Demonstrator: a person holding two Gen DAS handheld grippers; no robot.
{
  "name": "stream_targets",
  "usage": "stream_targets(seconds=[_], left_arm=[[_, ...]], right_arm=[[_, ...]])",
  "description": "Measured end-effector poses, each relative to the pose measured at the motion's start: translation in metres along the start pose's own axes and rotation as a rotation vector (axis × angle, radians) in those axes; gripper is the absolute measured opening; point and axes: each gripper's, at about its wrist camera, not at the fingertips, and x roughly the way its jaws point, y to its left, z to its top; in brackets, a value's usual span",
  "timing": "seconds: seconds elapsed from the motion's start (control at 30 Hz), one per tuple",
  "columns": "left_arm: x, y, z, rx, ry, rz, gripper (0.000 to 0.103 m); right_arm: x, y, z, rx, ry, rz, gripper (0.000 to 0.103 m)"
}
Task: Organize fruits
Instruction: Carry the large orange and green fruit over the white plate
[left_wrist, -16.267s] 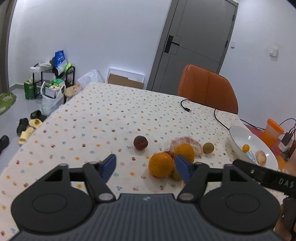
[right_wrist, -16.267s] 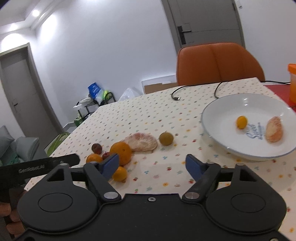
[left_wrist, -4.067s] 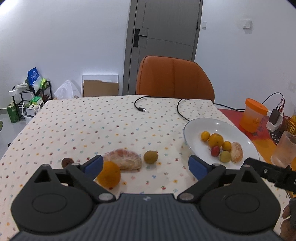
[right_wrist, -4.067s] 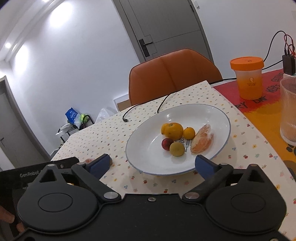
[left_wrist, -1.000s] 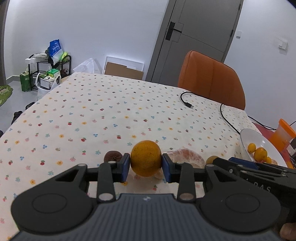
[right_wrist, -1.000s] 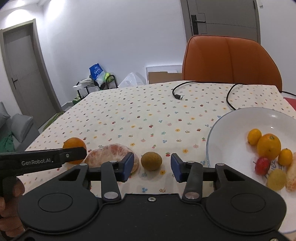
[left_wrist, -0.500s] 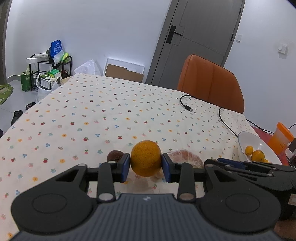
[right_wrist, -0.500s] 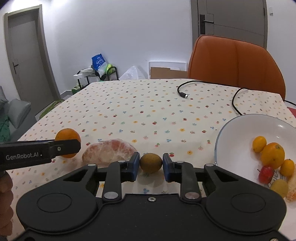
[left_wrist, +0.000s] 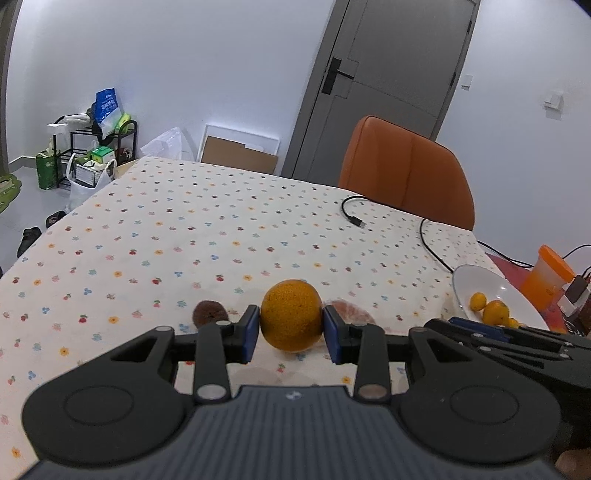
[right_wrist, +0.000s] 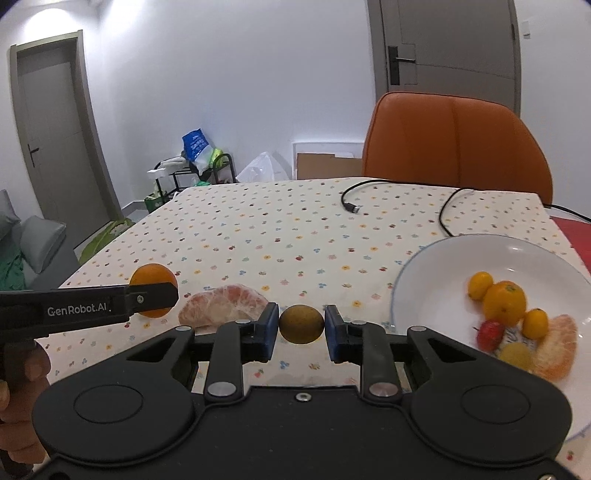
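Note:
My left gripper (left_wrist: 291, 334) is shut on a large orange (left_wrist: 291, 315), held just above the flowered tablecloth. The same orange (right_wrist: 153, 290) shows at the left of the right wrist view, behind the left gripper's finger. My right gripper (right_wrist: 301, 331) is shut on a small olive-green round fruit (right_wrist: 301, 324). A peeled grapefruit half (right_wrist: 223, 305) lies on the cloth between the two grippers. A dark brown fruit (left_wrist: 210, 312) sits left of the orange. The white plate (right_wrist: 436, 266) at the right holds several small fruits and a peeled segment.
An orange chair (right_wrist: 456, 147) stands at the table's far side. A black cable (right_wrist: 445, 210) trails across the cloth behind the plate. An orange-lidded cup (left_wrist: 546, 275) stands on a red mat at the right. A person's hand (right_wrist: 18, 398) holds the left gripper.
Both grippers have risen a little with their fruit. The right gripper's jaws closed from around the green fruit a second ago to gripping it now.

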Motion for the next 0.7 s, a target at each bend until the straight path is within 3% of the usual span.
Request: stream_targets(seconds=[0.7], left_arm=[[-0.008,-0.040,-0.006,0.057,-0.004,-0.068,0.035]], right_arm=[[-0.050,-0.037,-0.011,0.075,-0.064,-0.070,0.025]])
